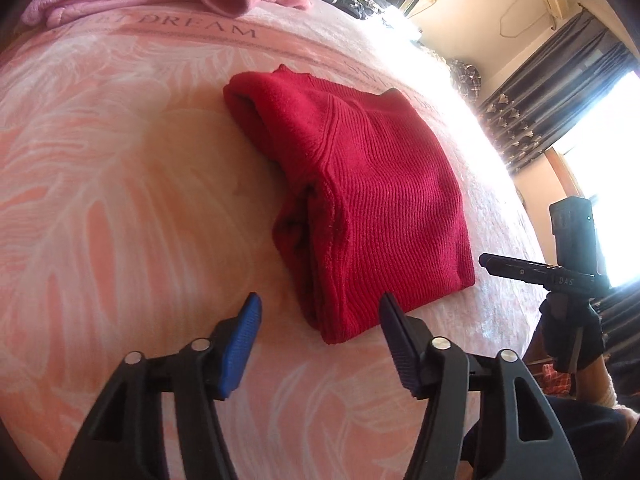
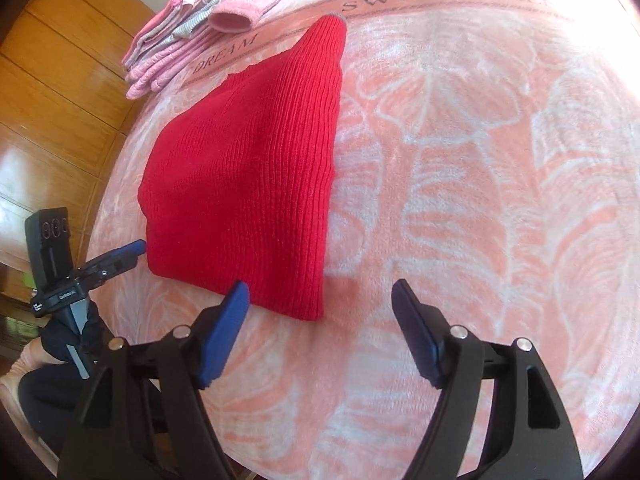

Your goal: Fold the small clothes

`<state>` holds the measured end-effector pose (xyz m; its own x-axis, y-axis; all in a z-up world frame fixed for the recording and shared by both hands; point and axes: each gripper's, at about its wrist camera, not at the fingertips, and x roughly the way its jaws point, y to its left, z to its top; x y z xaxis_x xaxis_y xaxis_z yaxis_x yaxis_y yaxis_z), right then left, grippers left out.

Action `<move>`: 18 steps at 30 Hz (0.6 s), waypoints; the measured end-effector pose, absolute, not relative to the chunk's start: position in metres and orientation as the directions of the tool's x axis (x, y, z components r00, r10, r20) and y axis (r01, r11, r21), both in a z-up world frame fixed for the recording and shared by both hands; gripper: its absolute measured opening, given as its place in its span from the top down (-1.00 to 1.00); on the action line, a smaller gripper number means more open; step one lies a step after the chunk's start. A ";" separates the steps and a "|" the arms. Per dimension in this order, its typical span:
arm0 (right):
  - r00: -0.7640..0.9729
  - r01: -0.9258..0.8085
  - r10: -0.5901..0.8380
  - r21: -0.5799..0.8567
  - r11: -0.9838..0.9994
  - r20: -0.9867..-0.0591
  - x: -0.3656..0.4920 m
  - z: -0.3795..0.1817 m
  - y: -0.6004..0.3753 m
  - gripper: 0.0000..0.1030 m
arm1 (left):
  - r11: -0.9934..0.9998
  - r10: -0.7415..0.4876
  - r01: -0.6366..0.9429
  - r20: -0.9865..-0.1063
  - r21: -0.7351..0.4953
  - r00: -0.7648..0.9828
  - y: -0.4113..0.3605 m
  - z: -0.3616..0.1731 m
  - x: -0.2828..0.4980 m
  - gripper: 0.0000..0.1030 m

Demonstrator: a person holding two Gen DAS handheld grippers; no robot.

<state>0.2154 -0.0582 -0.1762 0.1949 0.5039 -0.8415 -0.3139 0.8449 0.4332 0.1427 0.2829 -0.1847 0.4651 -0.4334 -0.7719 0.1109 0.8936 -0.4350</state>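
Pink blanket [image 2: 460,160] — bedroom (probably).

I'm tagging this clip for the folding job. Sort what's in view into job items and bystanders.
Job items:
- red knit garment, folded on the bed
- left claw, open, empty
- right claw, open, empty

Bystanders:
- pink clothes pile at the far edge
- pink leaf-print blanket
- dark curtains

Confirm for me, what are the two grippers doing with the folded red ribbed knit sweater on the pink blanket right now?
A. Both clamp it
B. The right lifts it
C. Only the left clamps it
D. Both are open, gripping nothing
D: the left gripper and right gripper both show spread fingers, empty, with the folded red ribbed knit sweater lying on the pink blanket.
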 end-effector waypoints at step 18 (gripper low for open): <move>0.298 -0.250 0.160 0.085 0.964 -0.941 0.149 -0.100 -0.067 -0.68 | 0.985 -0.100 -0.075 -0.875 -0.153 0.473 0.264 -0.085 0.091 -0.47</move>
<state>0.1491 -0.0675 -0.1003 0.2979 0.1604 -0.9410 -0.2502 0.9644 0.0852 0.0915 0.2639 -0.0849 0.4735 -0.0999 -0.8751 -0.0751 0.9853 -0.1531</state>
